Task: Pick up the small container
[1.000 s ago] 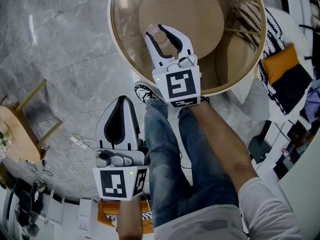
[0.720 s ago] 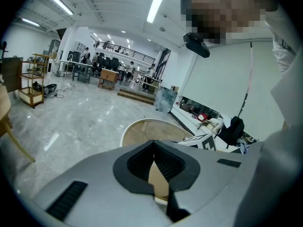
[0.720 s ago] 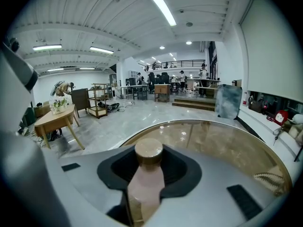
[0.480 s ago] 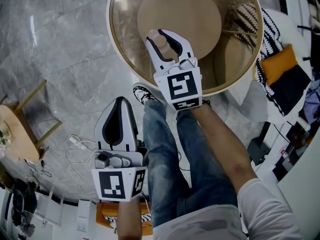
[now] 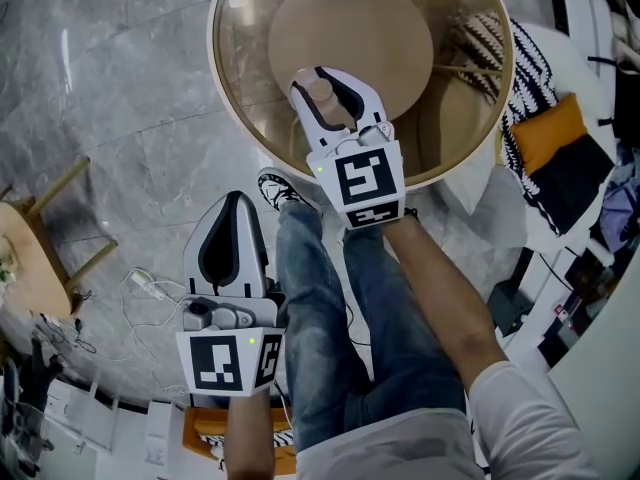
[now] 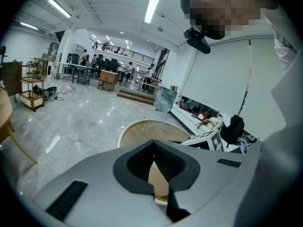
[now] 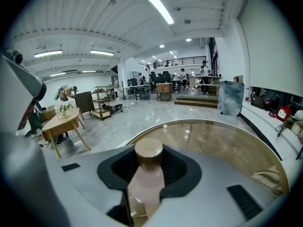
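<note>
The small container (image 5: 320,91) is a pale pink bottle with a tan round cap (image 7: 148,151). My right gripper (image 5: 322,76) is shut on it and holds it upright over the near part of the round glass table (image 5: 226,103). In the right gripper view the bottle's body (image 7: 146,183) sits between the dark pads and the cap sticks up above them. My left gripper (image 5: 233,203) hangs lower left, over the floor beside the person's legs. Its jaws meet at the tips with nothing between them (image 6: 153,144).
Under the glass top are a round wooden disc (image 5: 370,23) and a striped woven thing (image 5: 482,40). A black-and-white blanket and an orange cushion (image 5: 550,128) lie to the right. A small wooden table (image 5: 25,268) and white cables (image 5: 150,298) are on the marble floor at left.
My right gripper has lifted slightly with the container still in it. The left gripper has stayed where it was.
</note>
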The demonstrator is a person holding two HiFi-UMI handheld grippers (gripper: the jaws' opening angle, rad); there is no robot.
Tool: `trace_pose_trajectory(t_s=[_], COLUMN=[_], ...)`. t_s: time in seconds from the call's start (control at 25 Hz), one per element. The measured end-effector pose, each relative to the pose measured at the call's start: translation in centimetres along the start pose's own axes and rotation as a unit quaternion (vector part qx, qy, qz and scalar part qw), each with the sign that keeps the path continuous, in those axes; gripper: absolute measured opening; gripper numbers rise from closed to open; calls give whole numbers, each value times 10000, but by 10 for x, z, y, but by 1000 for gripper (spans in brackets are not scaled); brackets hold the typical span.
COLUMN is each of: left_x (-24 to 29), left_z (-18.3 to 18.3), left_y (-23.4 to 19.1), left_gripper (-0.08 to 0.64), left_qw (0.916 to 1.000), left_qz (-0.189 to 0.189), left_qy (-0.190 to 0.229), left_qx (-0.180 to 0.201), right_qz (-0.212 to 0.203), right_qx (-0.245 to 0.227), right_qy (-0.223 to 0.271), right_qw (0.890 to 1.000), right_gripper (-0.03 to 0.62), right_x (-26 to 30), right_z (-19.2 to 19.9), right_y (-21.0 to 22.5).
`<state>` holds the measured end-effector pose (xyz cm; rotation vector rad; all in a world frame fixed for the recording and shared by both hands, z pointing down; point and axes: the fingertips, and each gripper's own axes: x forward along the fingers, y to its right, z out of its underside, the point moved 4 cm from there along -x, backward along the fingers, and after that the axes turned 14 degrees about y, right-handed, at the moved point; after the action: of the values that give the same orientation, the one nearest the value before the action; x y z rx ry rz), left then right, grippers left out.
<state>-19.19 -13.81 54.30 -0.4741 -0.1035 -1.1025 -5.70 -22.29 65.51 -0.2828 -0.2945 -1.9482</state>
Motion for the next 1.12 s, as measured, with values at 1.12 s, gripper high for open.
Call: trace_pose_trajectory(t_s=[1.12], left_x=[-22], left_z=[-21], left_y=[47], left_gripper=[17], left_qw=[9997], left_qz=[198], left_qy=[-25], left_qx=[170], right_qz=[-86], right_qx=[194], right_qy=[8], right_qw=[9998], right_gripper=[137], right_x=[-60], right_z=[-44], right_y=[13])
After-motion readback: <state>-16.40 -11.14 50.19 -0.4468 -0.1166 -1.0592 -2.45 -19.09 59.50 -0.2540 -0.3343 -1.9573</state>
